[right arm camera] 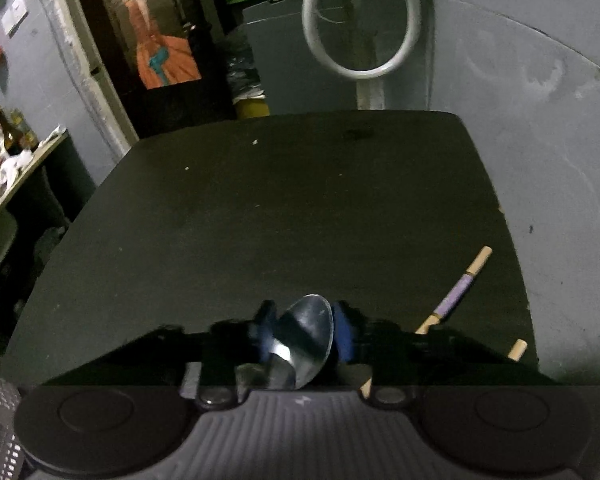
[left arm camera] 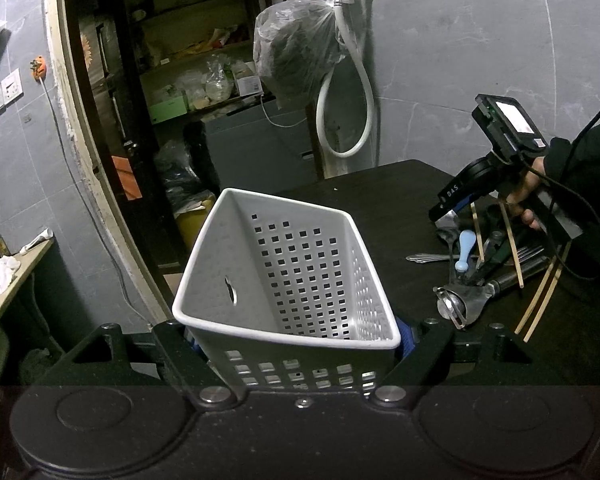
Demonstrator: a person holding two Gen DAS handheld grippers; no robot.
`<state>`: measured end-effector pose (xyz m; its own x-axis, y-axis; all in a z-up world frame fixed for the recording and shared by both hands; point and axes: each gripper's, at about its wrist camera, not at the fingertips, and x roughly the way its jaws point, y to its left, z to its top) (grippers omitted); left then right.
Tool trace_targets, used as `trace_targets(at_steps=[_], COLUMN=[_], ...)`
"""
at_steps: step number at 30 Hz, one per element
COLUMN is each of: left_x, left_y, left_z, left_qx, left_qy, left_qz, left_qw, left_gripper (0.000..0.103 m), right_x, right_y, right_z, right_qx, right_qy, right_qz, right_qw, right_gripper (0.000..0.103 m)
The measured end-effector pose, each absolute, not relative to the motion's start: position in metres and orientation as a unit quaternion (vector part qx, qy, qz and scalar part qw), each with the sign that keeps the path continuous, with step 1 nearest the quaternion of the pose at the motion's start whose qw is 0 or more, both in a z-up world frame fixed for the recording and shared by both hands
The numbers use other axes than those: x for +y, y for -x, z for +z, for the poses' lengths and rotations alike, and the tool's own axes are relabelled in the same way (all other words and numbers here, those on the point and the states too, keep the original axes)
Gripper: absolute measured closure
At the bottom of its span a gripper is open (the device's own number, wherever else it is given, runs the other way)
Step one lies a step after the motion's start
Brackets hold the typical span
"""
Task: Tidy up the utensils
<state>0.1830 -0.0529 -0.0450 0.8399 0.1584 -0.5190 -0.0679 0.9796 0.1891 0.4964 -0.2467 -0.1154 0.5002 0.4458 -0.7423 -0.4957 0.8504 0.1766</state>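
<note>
Your left hand-held gripper (left arm camera: 300,344) clamps the white perforated plastic basket (left arm camera: 288,280), tilted and empty, at the near edge of the dark counter (right arm camera: 280,208). Your right hand-held gripper (right arm camera: 302,336) has its blue pads against the bowl of a shiny metal spoon (right arm camera: 306,332). Beyond lie cluttered utensils: a light-blue plastic spoon (left arm camera: 464,248), wooden chopsticks (left arm camera: 540,304) and a metal fork (left arm camera: 528,254).

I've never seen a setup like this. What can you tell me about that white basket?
The basket is white plastic, rectangular, with a rolled rim and walls full of small square holes. One plain wall has a small crack or slot. It is empty and tilted, its mouth facing up and towards the camera. The left gripper is shut on its lower part, holding it beside the dark table.
</note>
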Motion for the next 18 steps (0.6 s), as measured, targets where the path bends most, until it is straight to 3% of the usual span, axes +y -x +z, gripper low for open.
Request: trace_targets(at_steps=[1, 2, 4, 13, 18], left_x=[-0.053, -0.053, -0.054, -0.054, -0.054], left_y=[-0.183, -0.183, -0.183, -0.183, -0.183], left_z=[-0.045, -0.045, -0.045, -0.045, -0.045], left_qx=[0.277, 0.277, 0.277, 0.277, 0.278], left_qy=[-0.082, -0.081, -0.081, -0.081, -0.08], left_qz=[0.059, 0.059, 0.059, 0.059, 0.058], left_qw=[0.956, 0.956, 0.956, 0.956, 0.956], left_gripper=[0.021, 0.021, 0.021, 0.021, 0.021], right_x=[-0.245, -0.245, -0.246, -0.25, -0.24], right_y=[-0.495, -0.494, -0.497, -0.5, -0.488], right_z=[-0.115, -0.113, -0.11, -0.101, -0.089], right_qx=[0.417, 0.413, 0.411, 0.407, 0.391], right_qy=[0.033, 0.033, 0.026, 0.016, 0.072], right_qz=[0.271, 0.269, 0.266, 0.267, 0.254], right_qw=[0.867, 0.869, 0.872, 0.874, 0.882], right_gripper=[0.073, 0.084, 0.092, 0.097, 0.099])
